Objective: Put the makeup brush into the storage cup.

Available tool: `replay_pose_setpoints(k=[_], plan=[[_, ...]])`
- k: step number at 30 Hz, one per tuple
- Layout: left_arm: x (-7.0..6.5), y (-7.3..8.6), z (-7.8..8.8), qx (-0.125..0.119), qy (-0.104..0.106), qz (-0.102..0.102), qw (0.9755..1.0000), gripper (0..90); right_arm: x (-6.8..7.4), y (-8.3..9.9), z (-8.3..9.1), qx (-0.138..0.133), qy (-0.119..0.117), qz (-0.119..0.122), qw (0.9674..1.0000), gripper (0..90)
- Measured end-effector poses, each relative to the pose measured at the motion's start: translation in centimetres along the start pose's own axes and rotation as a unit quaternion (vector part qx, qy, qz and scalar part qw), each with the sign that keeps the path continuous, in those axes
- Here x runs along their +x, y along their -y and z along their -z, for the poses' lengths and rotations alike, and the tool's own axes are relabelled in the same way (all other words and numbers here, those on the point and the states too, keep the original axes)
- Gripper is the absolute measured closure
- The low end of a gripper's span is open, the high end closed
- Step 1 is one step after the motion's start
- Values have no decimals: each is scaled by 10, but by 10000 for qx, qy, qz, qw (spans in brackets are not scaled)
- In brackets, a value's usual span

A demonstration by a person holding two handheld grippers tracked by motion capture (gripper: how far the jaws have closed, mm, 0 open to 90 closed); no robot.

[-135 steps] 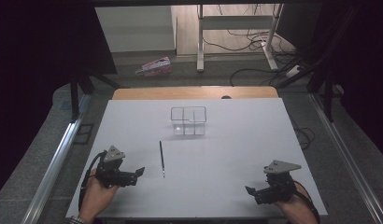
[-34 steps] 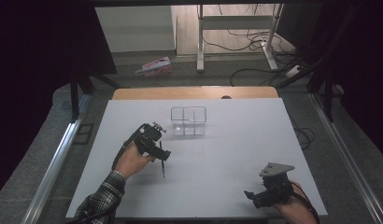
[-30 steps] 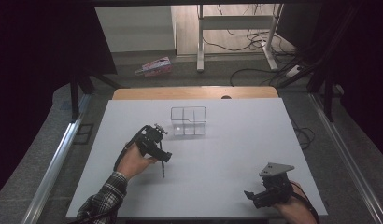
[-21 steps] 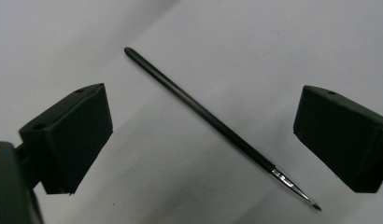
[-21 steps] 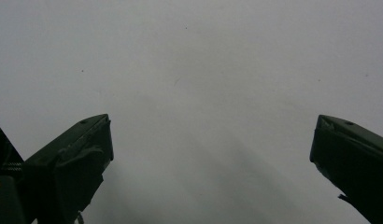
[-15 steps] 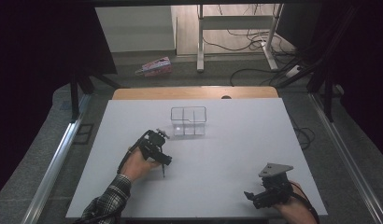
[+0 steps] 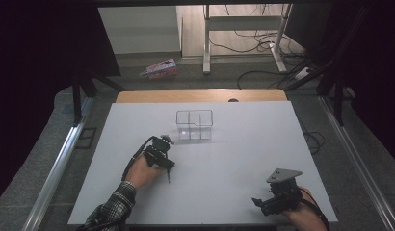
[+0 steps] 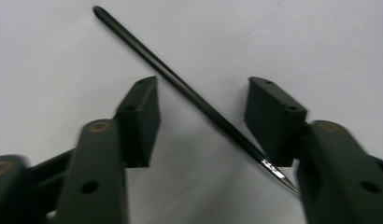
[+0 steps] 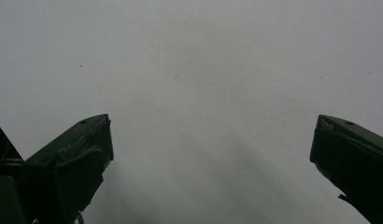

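Left gripper (image 8: 201, 116), jaws closing but not yet touching the thin black stick (image 8: 189, 93) near the clear box (image 7: 194, 125), should pinch its middle; it looks light, stiff, slippery.

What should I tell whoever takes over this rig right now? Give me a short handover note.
Left gripper: down over the black pen, jaws just closing around it; gaps on both sides, pads not yet pressing.
Right gripper: open, nothing between its jaws, resting near the front right edge of the white table.
Pen: flat on the table, crossing the left jaws at a slant.
Clear divided box: standing farther back, looks empty.
Done: reach to the pen.
Left: finish the grip, lift; probably place it in the box.
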State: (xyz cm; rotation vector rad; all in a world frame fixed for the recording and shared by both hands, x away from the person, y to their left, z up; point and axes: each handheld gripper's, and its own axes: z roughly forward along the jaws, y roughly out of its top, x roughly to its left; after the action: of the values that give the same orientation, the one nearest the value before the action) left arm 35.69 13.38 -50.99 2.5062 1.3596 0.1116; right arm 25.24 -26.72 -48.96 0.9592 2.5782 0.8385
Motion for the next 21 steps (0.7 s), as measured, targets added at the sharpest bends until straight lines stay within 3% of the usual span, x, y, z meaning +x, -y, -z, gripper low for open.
replay_pose_setpoints(k=[4,5,6,8,15,21], plan=[[3,1,2,98,25,77,9999,672,0,0,0,3,5,8,10000,0],[4,1,3,123,42,135,9998,672,0,0,0,3,5,8,10000,0],[6,2,4,157,49,160,9997,760,0,0,0,4,-1,9,10000,0],[10,4,4,204,98,193,9996,852,0,0,0,12,-5,12,10000,0],[10,6,5,120,103,56,9999,856,0,0,0,19,-19,10,10000,0],[10,6,11,-55,297,2,9995,856,-1,0,0,-1,-5,-3,10000,0]])
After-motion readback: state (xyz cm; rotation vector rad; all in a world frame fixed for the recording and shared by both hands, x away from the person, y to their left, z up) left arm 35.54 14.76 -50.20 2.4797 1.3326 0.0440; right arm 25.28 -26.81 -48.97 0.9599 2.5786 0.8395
